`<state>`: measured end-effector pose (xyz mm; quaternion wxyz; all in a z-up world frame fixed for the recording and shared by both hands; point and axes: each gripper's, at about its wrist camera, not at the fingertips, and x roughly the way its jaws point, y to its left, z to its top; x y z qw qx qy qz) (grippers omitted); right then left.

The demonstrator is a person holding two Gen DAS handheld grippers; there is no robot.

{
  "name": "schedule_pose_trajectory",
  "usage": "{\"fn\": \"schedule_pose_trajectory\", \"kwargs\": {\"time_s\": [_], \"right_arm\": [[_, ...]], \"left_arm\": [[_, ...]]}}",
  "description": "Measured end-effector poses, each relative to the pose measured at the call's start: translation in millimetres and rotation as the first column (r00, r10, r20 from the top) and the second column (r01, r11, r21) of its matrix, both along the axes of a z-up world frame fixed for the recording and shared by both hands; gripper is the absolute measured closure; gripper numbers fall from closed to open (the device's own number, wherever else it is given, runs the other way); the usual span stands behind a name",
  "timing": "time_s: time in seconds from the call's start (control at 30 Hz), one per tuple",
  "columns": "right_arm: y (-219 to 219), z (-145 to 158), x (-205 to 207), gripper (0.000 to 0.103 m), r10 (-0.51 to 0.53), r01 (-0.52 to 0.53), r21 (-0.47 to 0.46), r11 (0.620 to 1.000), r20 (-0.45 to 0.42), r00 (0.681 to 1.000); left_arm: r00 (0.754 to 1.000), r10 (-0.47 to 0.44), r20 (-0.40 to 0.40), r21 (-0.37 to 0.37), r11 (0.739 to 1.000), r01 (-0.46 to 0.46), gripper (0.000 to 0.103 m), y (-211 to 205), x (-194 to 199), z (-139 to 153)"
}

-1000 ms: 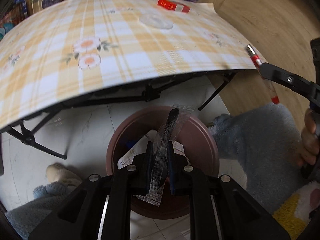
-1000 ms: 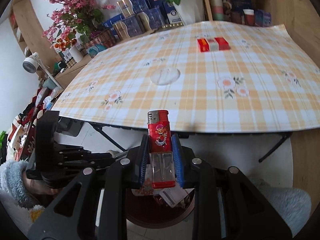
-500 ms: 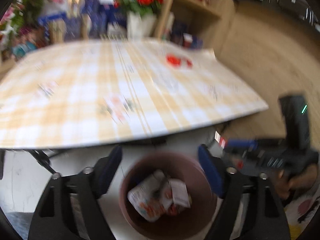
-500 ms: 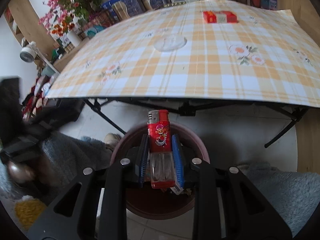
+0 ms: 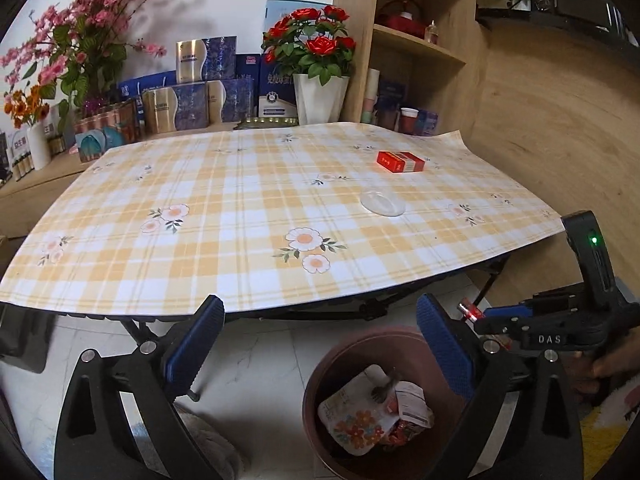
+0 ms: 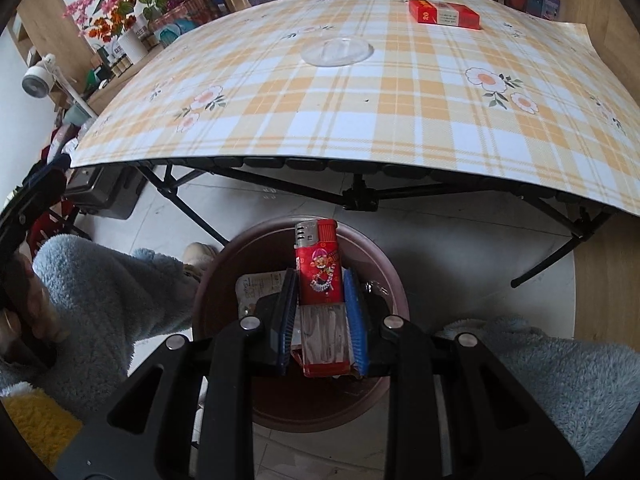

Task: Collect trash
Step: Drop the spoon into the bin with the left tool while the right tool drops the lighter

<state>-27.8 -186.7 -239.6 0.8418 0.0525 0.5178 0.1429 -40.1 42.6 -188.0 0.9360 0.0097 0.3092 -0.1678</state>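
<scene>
**Lighter held over bin; left claw spread and empty**

The right gripper (image 6: 320, 320) is seen clamped on a red lighter (image 6: 319, 268), the blue pads pressed against its clear lower body, the metal head pointing away toward the table. The lighter is positioned directly above the brown trash bin (image 6: 380, 256), which stands on the pale floor just near of the table's edge.

The left gripper (image 5: 316, 344) is seen with its jaws wide apart and nothing between them. In the left wrist view the bin (image 5: 320, 392) is located low and right of centre, and crumpled wrappers (image 5: 372, 412) are lying inside it. The right gripper (image 5: 480, 316) is visible at the right, above the bin's far-right rim.

On the plaid tablecloth (image 5: 240, 208) a red cigarette pack (image 5: 400, 161) is lying at the far right, and a clear round lid (image 5: 382, 203) is lying nearer, well apart from it.
</scene>
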Motion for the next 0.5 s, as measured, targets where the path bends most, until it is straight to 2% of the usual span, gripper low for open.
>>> {"fn": "schedule_pose_trajectory", "kwargs": {"time_s": [0.27, 0.33, 0.37, 0.5], "right_arm": [[8.5, -6.5, -0.5, 0.074, 0.039, -0.04, -0.024, 0.999, -0.034, 0.999], [10.1, -6.7, 0.0, 0.047, 0.046, -0.046, -0.021, 0.999, -0.033, 0.998], [10.0, -4.4, -1.2, 0.044, 0.046, -0.046, -0.018, 0.999, -0.02, 0.999], [4.8, 6.8, -2.0, 0.015, 0.013, -0.013, -0.012, 1.0, 0.033, 0.999]], "left_arm": [[1.0, 0.006, 0.0, -0.008, 1.0, -0.006, 0.009, 1.0, -1.0, -1.0], [1.0, 0.016, -0.005, -0.017, 1.0, -0.016, 0.009, 3.6, 0.2, -1.8], [1.0, 0.025, -0.008, -0.023, 0.999, -0.025, 0.009, 5.4, 1.1, -1.8], [0.997, 0.073, -0.023, -0.057, 0.996, -0.074, 0.009, 16.0, 4.2, -2.0]]}}
